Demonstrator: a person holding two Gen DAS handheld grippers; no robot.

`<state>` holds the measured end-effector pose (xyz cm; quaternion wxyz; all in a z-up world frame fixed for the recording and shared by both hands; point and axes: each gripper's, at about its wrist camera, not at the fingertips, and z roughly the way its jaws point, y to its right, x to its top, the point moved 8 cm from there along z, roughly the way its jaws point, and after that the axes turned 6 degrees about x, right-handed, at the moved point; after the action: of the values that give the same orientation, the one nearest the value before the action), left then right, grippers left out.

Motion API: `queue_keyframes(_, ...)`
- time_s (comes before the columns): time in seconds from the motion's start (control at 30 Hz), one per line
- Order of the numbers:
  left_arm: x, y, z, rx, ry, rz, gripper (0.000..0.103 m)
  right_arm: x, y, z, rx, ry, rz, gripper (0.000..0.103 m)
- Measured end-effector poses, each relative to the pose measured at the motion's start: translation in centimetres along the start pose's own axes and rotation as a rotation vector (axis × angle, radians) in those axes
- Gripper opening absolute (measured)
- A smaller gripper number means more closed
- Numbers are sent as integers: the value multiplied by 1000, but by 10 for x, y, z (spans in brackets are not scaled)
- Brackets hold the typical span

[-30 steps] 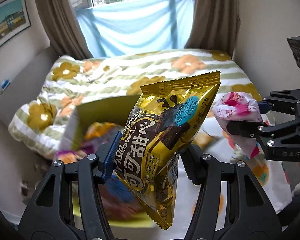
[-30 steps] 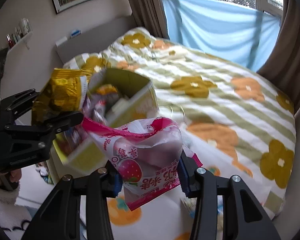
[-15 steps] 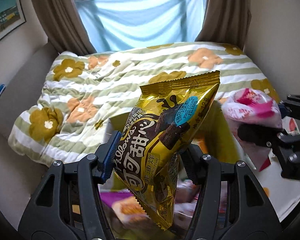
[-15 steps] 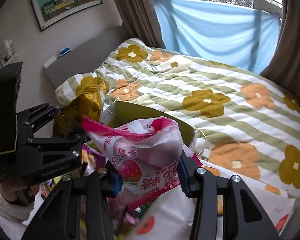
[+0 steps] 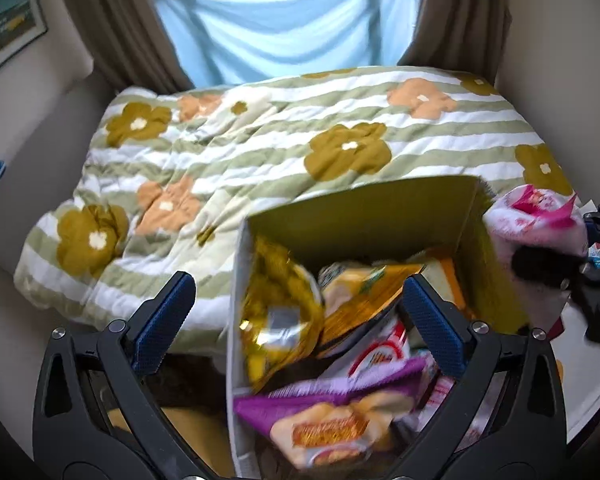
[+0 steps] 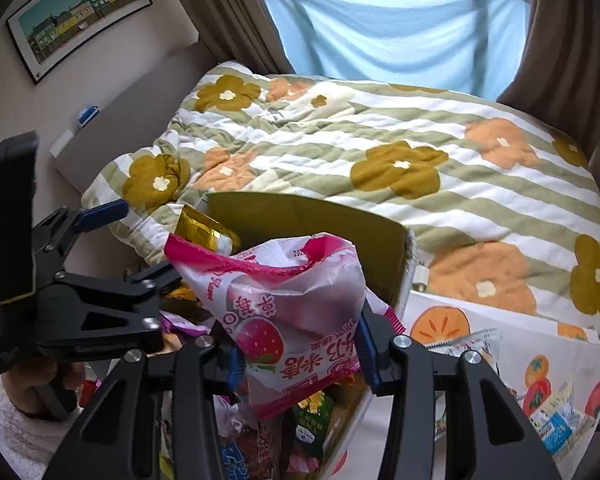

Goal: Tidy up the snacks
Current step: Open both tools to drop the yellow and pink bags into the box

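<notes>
Left gripper (image 5: 296, 304) now spread wide, blue pads (image 5: 162, 324) far apart and nothing between them; half a second ago clamped on the gold snack bag, now let go. Gold snack bag (image 5: 278, 312) lying just ahead of and below the open fingers, inside the olive-lined box (image 5: 364, 216), leaning against its left wall, blurred. Same bag's crimped gold top visible in the right wrist view (image 6: 204, 232), poking up at the box's near-left corner, ahead and left of the right gripper. Box now filling the space straight in front of the left gripper, where earlier only its far flap showed behind the held bag; other packets packed inside, among them a purple packet (image 5: 332, 412) right below the fingers and an orange packet (image 5: 364, 300) just beyond the right pad. Right gripper (image 6: 300, 352) unchanged: still closed on the pink strawberry bag (image 6: 288, 312), both blue pads pressing its sides, bag upright with its torn pink top above the fingertips. Pink strawberry bag also seen at the far right of the left view (image 5: 536, 220), beside and slightly above the box's right wall, held over the box's edge rather than in it. Left gripper seen from the right wrist view (image 6: 96, 240) to the left and slightly ahead, fingers parted over the box. Flowered striped quilt (image 6: 420, 152) stretching beyond both grippers toward the blue curtain (image 6: 392, 24); white cloth with orange fruit print (image 6: 500, 344) to the right of the right gripper.
</notes>
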<state>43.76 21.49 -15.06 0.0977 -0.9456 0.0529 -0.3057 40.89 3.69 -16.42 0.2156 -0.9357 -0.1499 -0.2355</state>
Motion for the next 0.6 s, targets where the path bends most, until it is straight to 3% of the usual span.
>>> queue_keyframes(0.33,-24,-22,-14,19,-1,-44,103,9,5,14,-36,6,33,43)
queue_keyframes(0.37,-26,-23,-15,12,-3,-53,103,12,5,15,-37,20,32,49)
queue_keyframes(0.43,-26,-23,-17,9,-5,-62,103,18,5,16,-42,51,32,76)
queue_keyframes(0.47,-28,-24,-18,10,-6,-67,103,19,5,15,-45,61,41,96)
queue_keyframes(0.6,-34,-18,-23,11,-16,-77,103,11,4,9,-27,67,52,100)
